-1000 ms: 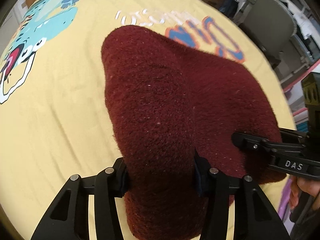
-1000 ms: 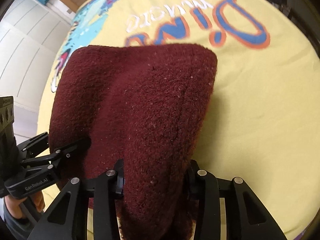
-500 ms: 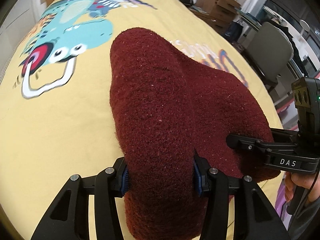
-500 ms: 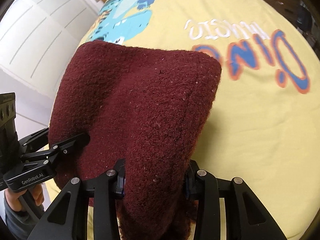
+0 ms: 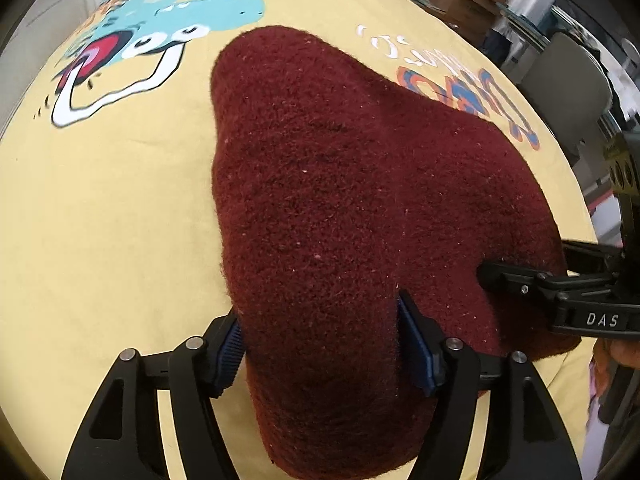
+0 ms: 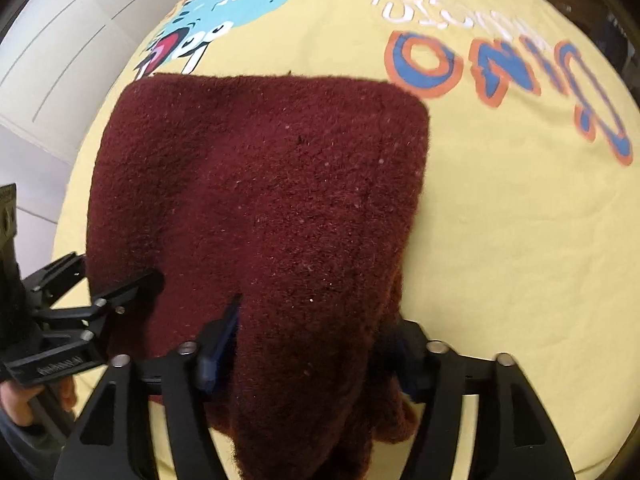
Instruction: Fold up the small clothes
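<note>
Maroon fleece garment (image 5: pixel 340 200) draped on yellow dinosaur-print sheet (image 5: pixel 100 220), bunched between opening jaws of left gripper (image 5: pixel 324 344) and right gripper (image 6: pixel 308 344), pads loosening.

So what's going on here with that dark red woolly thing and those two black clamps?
A person is folding a small maroon fleece garment on a yellow dinosaur-print sheet, using a handheld gripper in each hand. The left gripper and the right gripper each have a bunched near edge of the garment between their fingers, side by side. Both sets of jaws are opening, so the cloth is being let go, with most of it already lying on the sheet.
</note>
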{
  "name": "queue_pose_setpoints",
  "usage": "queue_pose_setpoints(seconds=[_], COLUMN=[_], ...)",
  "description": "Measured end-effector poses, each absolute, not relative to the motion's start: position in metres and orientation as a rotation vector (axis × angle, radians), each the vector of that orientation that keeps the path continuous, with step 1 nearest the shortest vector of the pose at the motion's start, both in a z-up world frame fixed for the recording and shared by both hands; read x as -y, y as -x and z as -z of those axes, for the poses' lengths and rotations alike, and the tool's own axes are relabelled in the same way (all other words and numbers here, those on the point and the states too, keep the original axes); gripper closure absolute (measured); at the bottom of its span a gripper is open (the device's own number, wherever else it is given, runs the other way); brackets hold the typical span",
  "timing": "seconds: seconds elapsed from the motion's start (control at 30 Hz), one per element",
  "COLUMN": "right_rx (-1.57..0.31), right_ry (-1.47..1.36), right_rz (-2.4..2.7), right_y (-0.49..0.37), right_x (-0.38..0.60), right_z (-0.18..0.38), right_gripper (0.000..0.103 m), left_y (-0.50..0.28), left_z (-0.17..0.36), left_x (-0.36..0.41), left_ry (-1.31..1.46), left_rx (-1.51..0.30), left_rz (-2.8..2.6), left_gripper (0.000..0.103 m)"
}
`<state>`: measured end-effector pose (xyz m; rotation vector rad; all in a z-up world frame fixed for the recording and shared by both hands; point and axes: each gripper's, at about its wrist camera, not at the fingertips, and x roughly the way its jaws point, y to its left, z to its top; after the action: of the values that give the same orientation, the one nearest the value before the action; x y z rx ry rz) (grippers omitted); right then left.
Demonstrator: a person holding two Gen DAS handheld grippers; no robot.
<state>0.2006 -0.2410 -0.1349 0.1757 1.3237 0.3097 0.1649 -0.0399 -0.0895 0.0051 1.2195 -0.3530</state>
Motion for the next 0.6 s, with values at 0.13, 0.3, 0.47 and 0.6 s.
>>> queue_pose_setpoints(seconds=[0.13, 0.3, 0.47, 0.6], right_rx=[-1.276, -1.2, -1.15, -1.151], right_ry=[-0.118, -0.055, -0.085, -0.116], right_rz=[-0.288, -0.276, -0.255, -0.223], right_y=[-0.194, -0.183, -0.169, -0.165], right_x=[0.244, 0.246, 0.259, 0.272], right_z=[0.119, 0.099, 0.091, 0.1], right_gripper=[0.02, 0.001, 0.0, 0.001], left_y=[-0.175, -0.163, -0.157, -0.16], left_z=[0.09, 0.073, 0.063, 0.069], left_x=[0.046, 0.04, 0.033, 0.026], left_ry=[0.0, -0.014, -0.012, 0.007], left_rx=[-1.225, -1.19, -1.169, -1.175], left_rz=[0.325, 0.295, 0.269, 0.246], left_gripper=[0.026, 0.001, 0.001, 0.001])
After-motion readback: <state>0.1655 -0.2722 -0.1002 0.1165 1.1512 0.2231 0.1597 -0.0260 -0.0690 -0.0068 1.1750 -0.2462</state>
